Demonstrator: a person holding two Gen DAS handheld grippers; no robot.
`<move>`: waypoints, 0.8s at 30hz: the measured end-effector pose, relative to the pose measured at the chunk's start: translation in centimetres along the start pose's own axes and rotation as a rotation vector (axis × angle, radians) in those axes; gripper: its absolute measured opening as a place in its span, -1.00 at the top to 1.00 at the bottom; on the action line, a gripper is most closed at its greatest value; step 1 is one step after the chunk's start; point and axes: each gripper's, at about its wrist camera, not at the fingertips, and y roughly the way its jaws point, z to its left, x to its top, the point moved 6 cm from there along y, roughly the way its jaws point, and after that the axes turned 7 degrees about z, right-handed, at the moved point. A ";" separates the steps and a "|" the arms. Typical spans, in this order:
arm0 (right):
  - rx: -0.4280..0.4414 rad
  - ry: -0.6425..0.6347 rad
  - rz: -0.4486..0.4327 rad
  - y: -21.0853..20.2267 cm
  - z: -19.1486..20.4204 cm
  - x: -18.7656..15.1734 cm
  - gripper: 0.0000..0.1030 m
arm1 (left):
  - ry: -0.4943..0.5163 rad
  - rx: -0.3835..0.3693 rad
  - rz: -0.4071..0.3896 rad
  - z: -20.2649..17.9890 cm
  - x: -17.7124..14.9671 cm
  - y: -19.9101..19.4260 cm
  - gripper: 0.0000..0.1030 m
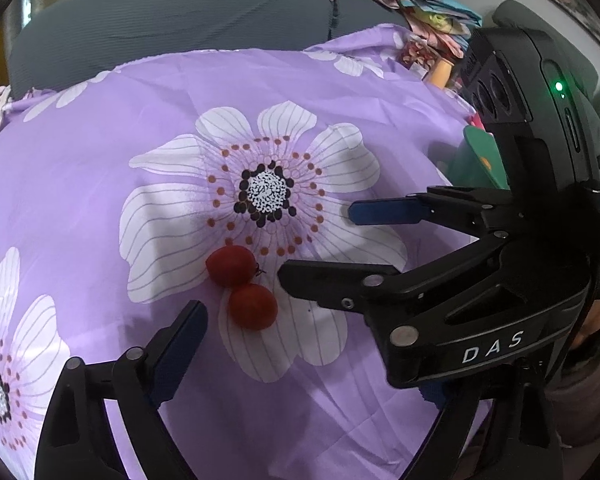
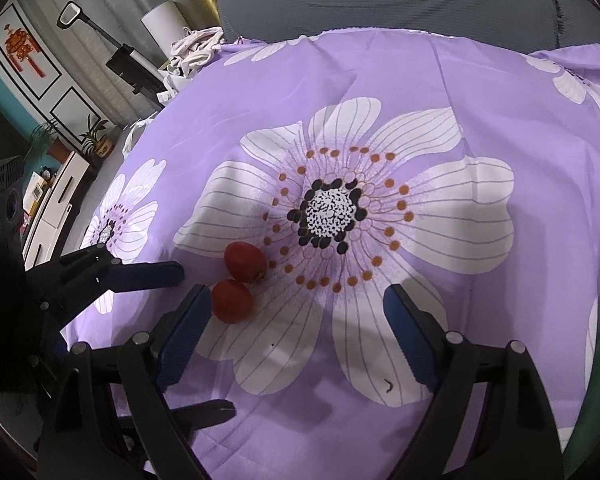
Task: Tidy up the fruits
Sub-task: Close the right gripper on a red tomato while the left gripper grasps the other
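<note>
Two small red fruits lie touching on the purple flowered cloth [image 1: 100,128]: the farther fruit [image 1: 231,265] [image 2: 245,262] and the nearer fruit [image 1: 253,306] [image 2: 232,301]. My left gripper [image 1: 300,316] is open; its left finger [image 1: 180,344] ends just left of the nearer fruit, and its right finger is hidden behind the right gripper. My right gripper [image 2: 294,300] [image 1: 317,245] is open too, reaching in from the right. Its left finger [image 2: 188,328] ends right beside the nearer fruit. Nothing is held.
A grey cushioned seat back [image 1: 180,20] rises behind the cloth. A green object [image 1: 480,156] and a pile of coloured clutter [image 1: 436,16] sit at the cloth's right edge. White fabric [image 2: 192,52] lies at the far left corner, with the floor and furniture beyond.
</note>
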 end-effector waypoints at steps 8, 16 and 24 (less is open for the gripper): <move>0.021 -0.026 0.021 1.0 0.4 0.5 -0.53 | 0.000 0.002 0.020 0.6 0.2 0.8 -0.60; 0.054 -0.054 0.051 2.6 1.0 1.3 -0.28 | -0.007 -0.002 0.022 1.0 0.5 1.0 -0.54; 0.074 -0.085 0.067 3.5 1.6 1.9 -0.04 | -0.011 -0.004 0.033 1.4 0.2 1.1 -0.19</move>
